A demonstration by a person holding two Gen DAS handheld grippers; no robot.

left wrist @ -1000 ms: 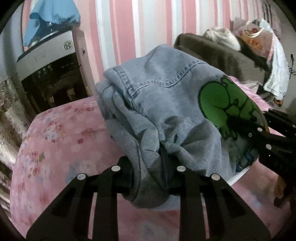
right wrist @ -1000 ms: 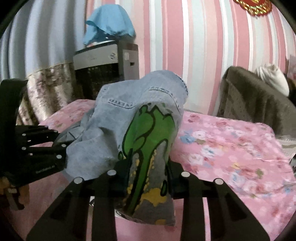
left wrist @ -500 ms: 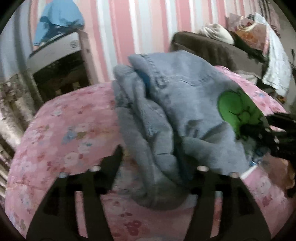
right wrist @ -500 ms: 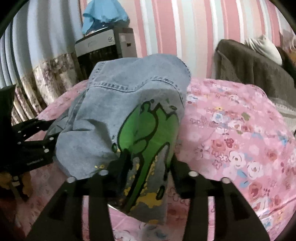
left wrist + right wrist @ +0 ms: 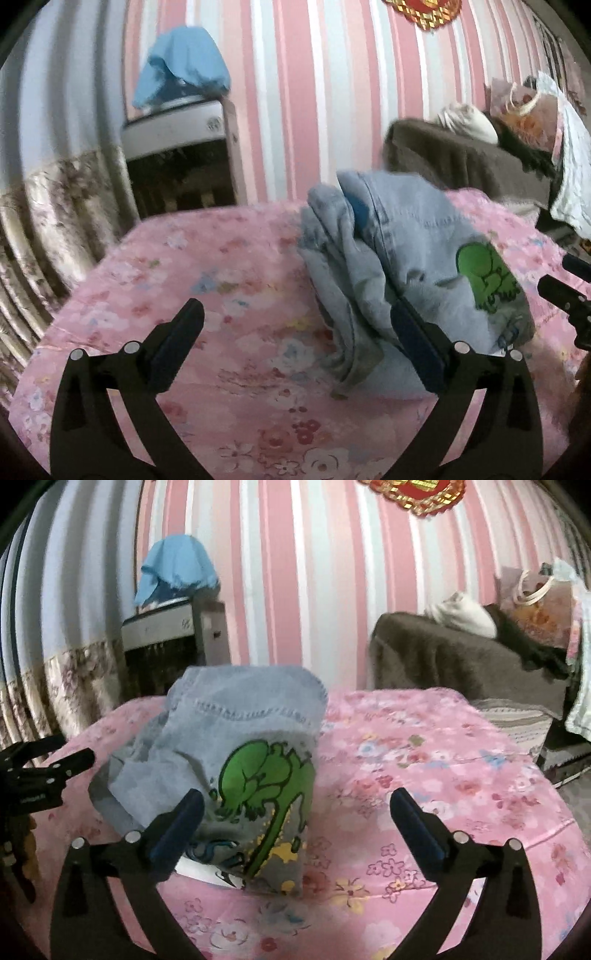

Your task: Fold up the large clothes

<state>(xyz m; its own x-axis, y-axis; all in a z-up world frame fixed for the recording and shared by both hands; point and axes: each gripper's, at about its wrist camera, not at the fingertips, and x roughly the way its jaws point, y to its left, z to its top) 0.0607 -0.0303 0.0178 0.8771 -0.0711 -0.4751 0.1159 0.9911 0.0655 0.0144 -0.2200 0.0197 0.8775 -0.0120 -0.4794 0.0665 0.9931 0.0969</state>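
Note:
A folded light-blue denim garment (image 5: 406, 258) with a green cartoon print (image 5: 258, 771) lies in a heap on the pink floral bed cover (image 5: 221, 295). My left gripper (image 5: 295, 310) is wide open and its jaws are still opening. The garment's left edge lies just inside its right finger (image 5: 417, 339), with no pad pressing on it. My right gripper (image 5: 295, 797) is also wide open and opening, with the printed end of the garment between its jaws and loose. Each gripper shows at the edge of the other's view: the right gripper (image 5: 565, 299), the left gripper (image 5: 44, 775).
Behind the bed a dark cabinet (image 5: 177, 173) carries a blue cloth (image 5: 181, 62) against the pink striped wall. A brown-covered seat (image 5: 443, 661) with piled items stands at the back right. A floral curtain (image 5: 44, 214) hangs at the left.
Both grippers have let go of the denim garment, spread their jaws wide and drawn back. The garment has dropped from a raised hold onto the bed.

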